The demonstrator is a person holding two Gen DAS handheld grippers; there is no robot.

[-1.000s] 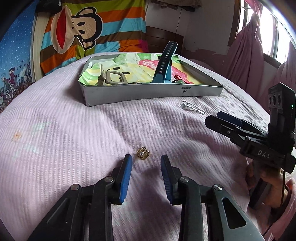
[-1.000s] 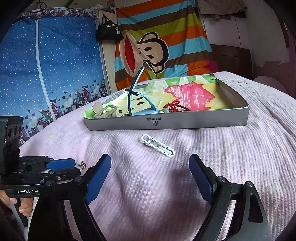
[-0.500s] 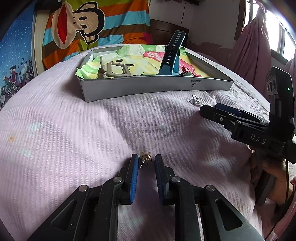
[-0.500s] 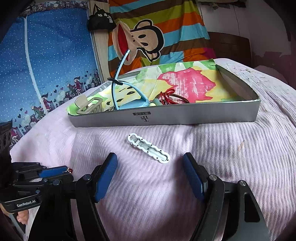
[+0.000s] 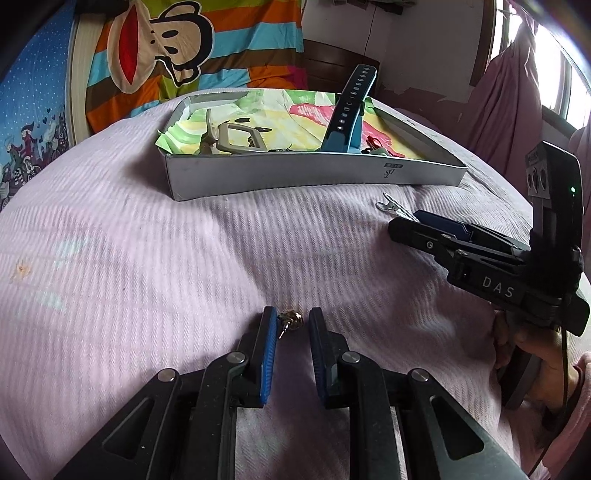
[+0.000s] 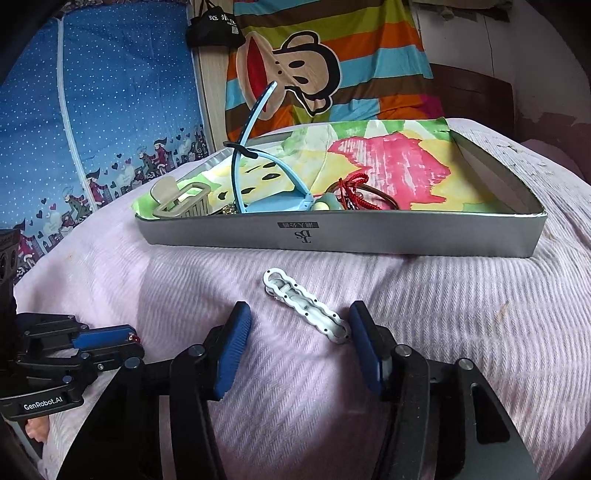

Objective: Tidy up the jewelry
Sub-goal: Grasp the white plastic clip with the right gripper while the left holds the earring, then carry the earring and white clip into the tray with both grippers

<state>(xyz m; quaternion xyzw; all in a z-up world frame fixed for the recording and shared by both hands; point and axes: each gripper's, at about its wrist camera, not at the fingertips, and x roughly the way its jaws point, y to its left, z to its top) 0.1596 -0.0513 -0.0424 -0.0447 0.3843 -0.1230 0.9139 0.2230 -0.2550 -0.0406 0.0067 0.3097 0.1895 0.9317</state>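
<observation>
I see the tray [image 6: 340, 236] sitting on the bed [image 6: 461, 314] — hair clip [image 6: 306, 306] before it, earring [image 5: 290, 319] further left, watch band [image 5: 351, 107] and claw clip [image 6: 181, 197] inside.

Monkey blanket [image 6: 314, 70], pink curtain [image 5: 506, 107], black bag [image 6: 212, 27]

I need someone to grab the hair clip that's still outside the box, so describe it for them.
On the pink bedspread, just before the grey box, lies a white clip. It is long, wavy-edged, with a visible spring, unlike the beige claw clip inside the box.
</observation>
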